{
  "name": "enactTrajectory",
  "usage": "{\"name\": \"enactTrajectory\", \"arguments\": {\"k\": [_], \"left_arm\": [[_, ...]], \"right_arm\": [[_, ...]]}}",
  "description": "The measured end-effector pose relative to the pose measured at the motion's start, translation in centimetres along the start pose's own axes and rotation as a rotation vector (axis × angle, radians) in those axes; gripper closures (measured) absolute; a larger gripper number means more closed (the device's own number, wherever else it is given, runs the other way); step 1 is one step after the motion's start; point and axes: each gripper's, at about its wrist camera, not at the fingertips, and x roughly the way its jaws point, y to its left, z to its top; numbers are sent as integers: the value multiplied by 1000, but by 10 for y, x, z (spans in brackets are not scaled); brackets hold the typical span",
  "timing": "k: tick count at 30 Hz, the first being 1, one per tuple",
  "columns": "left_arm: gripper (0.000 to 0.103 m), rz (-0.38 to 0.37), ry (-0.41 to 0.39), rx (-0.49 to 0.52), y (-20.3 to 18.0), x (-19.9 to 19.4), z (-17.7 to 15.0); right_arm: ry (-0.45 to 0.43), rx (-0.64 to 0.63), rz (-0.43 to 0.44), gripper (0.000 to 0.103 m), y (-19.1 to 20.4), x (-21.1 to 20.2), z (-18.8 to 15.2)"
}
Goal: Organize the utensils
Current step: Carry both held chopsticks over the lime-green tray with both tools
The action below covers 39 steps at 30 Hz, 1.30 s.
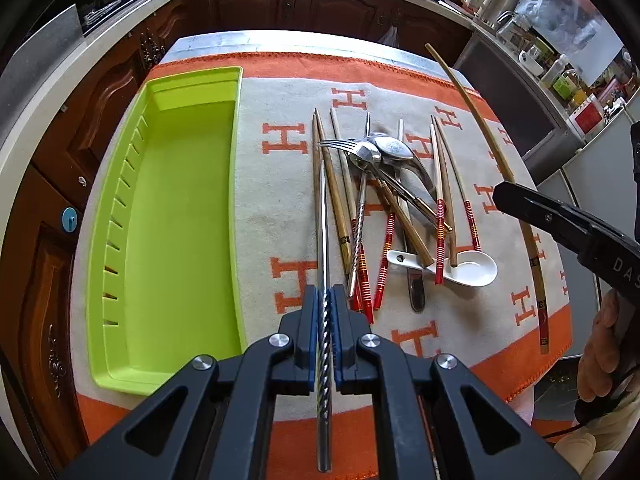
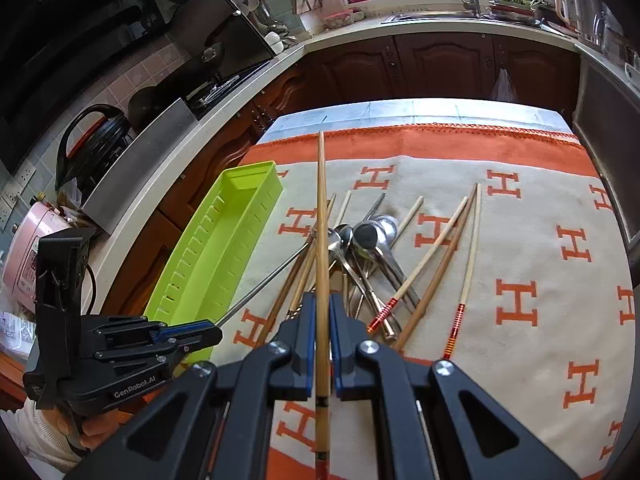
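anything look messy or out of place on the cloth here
Yes: the utensils lie in a crossed heap mid-cloth, a fork and metal spoons stacked over chopsticks, with a white ceramic spoon at the near edge. The green tray beside them holds nothing.

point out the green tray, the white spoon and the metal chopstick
green tray [image 1: 172, 240], left wrist view, bare floor
white spoon [image 1: 478, 270], left wrist view, bowl
metal chopstick [image 1: 323, 216], left wrist view, shaft above the left gripper
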Motion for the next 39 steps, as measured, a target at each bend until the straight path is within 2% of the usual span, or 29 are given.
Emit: {"name": "enactTrajectory", "arguments": {"k": [9, 18, 26, 31, 33, 39], "left_arm": [[99, -6, -151, -42, 21, -54, -5], [99, 2, -303, -110, 57, -97, 0], [97, -3, -361, -196, 95, -91, 14], [97, 10, -417, -212, 107, -93, 19], [96, 20, -417, -220, 111, -90, 20], [97, -20, -375, -224, 119, -72, 15]], "right_arm": [[6, -71, 23, 97, 45, -1, 5], [57, -138, 73, 97, 99, 30, 27], [164, -84, 141, 97, 124, 85, 48], [252, -37, 144, 97, 133, 120, 49], [272, -20, 134, 97, 135, 131, 47], [278, 32, 94, 97, 130, 153, 48]]}}
